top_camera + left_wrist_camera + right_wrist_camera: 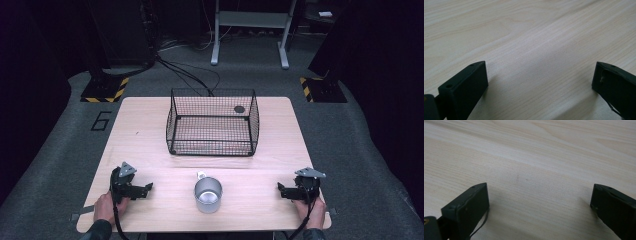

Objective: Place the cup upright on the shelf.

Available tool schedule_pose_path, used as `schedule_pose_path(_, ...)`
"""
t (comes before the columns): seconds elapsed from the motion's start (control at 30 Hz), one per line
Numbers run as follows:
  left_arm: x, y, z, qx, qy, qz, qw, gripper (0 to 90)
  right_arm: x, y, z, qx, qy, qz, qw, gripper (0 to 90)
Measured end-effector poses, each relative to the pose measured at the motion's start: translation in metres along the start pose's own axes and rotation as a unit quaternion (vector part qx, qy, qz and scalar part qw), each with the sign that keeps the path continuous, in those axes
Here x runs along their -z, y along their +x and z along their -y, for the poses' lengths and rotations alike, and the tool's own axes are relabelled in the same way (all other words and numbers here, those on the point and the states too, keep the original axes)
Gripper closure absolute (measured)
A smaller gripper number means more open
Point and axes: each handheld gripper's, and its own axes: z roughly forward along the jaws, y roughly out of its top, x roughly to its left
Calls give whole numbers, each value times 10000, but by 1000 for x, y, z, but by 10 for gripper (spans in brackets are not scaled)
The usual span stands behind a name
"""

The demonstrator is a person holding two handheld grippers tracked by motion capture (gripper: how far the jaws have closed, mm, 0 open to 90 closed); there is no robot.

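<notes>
Left hand (105, 207): comes in at the table's near left corner and grips the rear of the left gripper.
Left gripper (148, 189): lies low over the table near its front left, jaws pointing right toward the mug; a grey three-cornered plate sits on top. In the left gripper view the two black jaws stand wide apart with bare wood between them, grasping nothing.
Table (140, 125): pale wood with rounded corners, standing on grey carpet.
Mug (208, 194): a metal mug, upright and open, at the front middle of the table between the two grippers and apart from both; its small handle points away from the person, toward the basket.
Basket (212, 145): black wire mesh, rectangular, open at the top, set at the middle of the table behind the mug and well apart from it.
Right gripper (280, 189): low over the table near its front right, jaws pointing left toward the mug. In the right gripper view its jaws are spread wide over bare wood, released.
Right hand (307, 206): at the near right corner, wrapped around the right gripper's rear.
</notes>
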Motion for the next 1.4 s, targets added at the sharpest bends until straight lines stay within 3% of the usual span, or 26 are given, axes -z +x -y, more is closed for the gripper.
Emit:
schedule_pose_path(0.63,1,1,0,-49,56,23,10000,2,0,3,-3,-91,164,-48,9998,4)
schedule_pose_path(0.7,0,1,0,-42,34,8,10000,2,5,4,-3,-73,59,-54,9999,8)
schedule_pose_path(1.07,0,1,0,-41,32,4,10000,2,32,27,-16,-210,-174,-400,9988,0)
schedule_pose_path(1.4,0,1,0,-42,31,4,10000,2,42,47,-28,-35,-340,-626,9975,0)
